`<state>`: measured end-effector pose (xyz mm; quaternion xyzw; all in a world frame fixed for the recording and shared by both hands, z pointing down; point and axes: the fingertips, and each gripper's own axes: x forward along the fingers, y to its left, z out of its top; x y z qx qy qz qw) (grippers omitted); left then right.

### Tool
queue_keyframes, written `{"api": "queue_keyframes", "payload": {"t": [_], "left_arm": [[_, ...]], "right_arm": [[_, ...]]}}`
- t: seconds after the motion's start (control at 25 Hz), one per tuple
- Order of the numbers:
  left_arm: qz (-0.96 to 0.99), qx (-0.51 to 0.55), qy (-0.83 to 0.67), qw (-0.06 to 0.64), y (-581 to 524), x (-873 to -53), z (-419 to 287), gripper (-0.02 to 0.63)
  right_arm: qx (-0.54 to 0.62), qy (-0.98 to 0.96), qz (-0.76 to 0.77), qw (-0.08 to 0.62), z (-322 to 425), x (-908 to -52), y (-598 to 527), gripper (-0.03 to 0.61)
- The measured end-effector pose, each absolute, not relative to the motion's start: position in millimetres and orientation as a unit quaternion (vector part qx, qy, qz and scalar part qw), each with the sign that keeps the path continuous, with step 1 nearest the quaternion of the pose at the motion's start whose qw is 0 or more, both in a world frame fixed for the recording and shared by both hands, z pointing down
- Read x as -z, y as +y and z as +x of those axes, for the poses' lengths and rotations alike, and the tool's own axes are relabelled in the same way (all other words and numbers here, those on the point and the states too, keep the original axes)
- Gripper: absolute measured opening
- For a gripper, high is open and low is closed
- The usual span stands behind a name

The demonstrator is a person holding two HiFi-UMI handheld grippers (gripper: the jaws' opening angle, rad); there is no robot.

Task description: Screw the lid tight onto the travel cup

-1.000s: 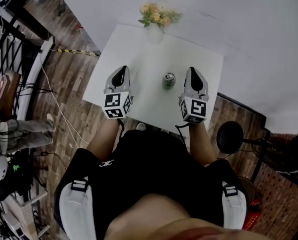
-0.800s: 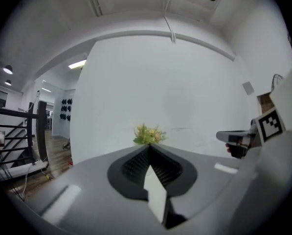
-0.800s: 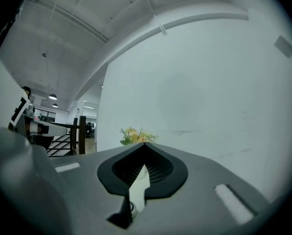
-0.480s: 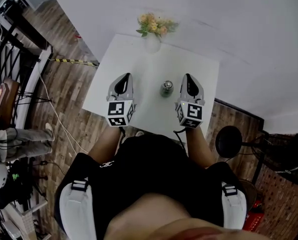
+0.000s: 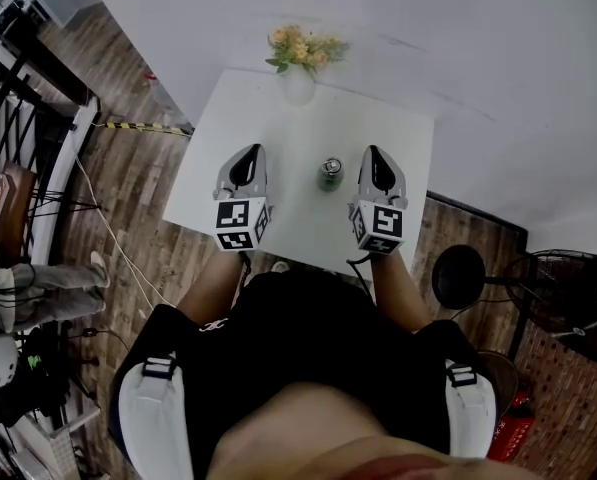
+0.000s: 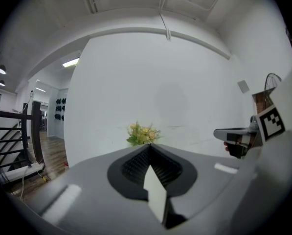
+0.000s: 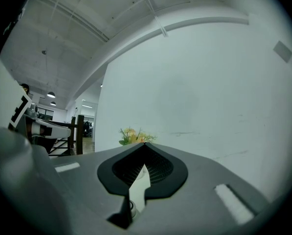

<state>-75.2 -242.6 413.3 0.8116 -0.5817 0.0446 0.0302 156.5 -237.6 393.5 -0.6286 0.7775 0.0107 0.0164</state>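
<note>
The travel cup stands upright near the middle of the white counter, its lid on top. It sits between the two claws, nearer the right one and touching neither. The left claw and right claw are both pressed together and empty. They are held level on outstretched forearms, side by side, pointing toward the vase of flowers at the counter's far edge.

The left gripper and the right gripper are held side by side, well apart, both pointing forward and roughly level. Each has its fingers pressed fully together with nothing between them. Behind the fingers, the bare left forearm and right forearm reach forward, slightly spread.
</note>
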Motion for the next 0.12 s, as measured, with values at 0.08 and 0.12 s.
{"api": "queue_keyframes", "payload": {"t": [0.08,0.12], "left_arm": [[0.812,-0.042,-0.582,0.030,-241.3,-411.3,-75.3,0.054],[0.812,-0.041,-0.582,0.030,-240.4,-410.4,-75.4,0.054]], "right_arm": [[-0.009,0.778,-0.628,0.016,156.3,-393.8,-236.0,0.003],[-0.008,0.778,-0.628,0.016,156.2,-394.0,-235.0,0.003]]}}
